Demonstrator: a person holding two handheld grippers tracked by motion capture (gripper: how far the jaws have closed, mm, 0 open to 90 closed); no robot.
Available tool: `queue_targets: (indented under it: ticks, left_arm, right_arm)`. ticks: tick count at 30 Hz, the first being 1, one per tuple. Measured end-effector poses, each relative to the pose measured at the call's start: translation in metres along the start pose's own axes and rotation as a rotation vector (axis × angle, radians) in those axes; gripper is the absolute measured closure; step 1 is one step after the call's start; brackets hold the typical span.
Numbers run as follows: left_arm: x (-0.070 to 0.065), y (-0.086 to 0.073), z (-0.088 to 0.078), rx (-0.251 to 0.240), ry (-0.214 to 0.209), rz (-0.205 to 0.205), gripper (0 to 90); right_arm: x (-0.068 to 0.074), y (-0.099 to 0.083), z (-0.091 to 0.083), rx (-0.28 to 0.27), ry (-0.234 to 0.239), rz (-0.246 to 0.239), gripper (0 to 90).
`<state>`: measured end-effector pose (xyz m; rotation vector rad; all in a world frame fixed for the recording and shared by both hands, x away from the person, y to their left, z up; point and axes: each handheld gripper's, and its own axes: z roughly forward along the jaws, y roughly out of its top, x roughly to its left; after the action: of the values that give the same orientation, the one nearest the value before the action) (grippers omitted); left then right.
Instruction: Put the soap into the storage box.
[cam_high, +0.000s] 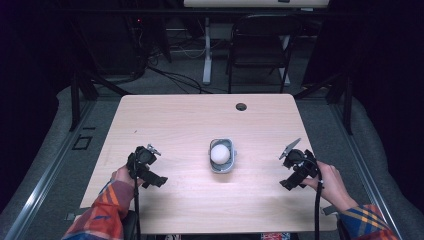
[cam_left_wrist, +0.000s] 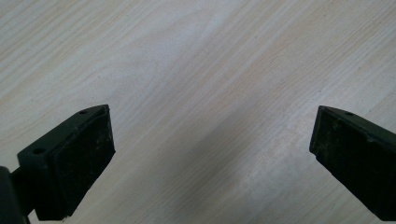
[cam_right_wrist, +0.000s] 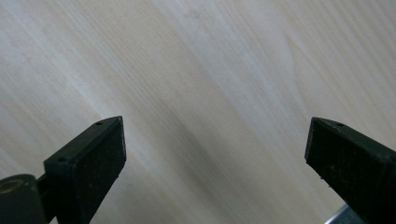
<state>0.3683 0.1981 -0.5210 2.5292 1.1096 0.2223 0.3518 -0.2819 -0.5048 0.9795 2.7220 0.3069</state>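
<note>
High view: a small grey container (cam_high: 222, 155) sits near the middle of the worktop (cam_high: 180, 120), a little toward the near edge, and a white ball (cam_high: 220, 153) rests inside it, filling most of the opening. Nothing else lies in the container as far as the picture tells.

The left gripper (cam_high: 155, 180) is held over the near-left part of the worktop and the right gripper (cam_high: 291, 183) over the near-right part, each well apart from the container. In the left gripper view and the right gripper view alike the jaws stand wide apart with only bare wood grain between them, so both are open and hold nothing.

The ball looks smooth and round, so it is likely to slip or roll unless the pads close across its widest part from above. Whether it is hard or soft cannot be told. The container seems light and stiff, probably thin plastic or metal; its rim on a long side would give the surest hold, though a nudge could slide it across the smooth worktop.
</note>
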Motion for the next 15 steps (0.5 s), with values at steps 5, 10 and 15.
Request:
queue_targets:
  ticks: [5, 10, 15]
  left_arm:
    - [-0.001, 0.001, 0.001, 0.009, -0.002, 0.003, 0.0]
    - [-0.001, 0.001, 0.001, 0.008, -0.007, 0.004, 0.0]
    - [-0.001, 0.001, 0.001, 0.006, -0.011, 0.008, 0.0]
  right_arm:
    - [0.005, -0.018, 0.008, -0.017, 0.037, 0.060, 5.0]
    - [0.001, -0.023, 0.009, 0.047, 0.040, 0.047, 5.1]
    - [0.000, -0.025, 0.014, 0.070, 0.033, 0.069, 5.5]
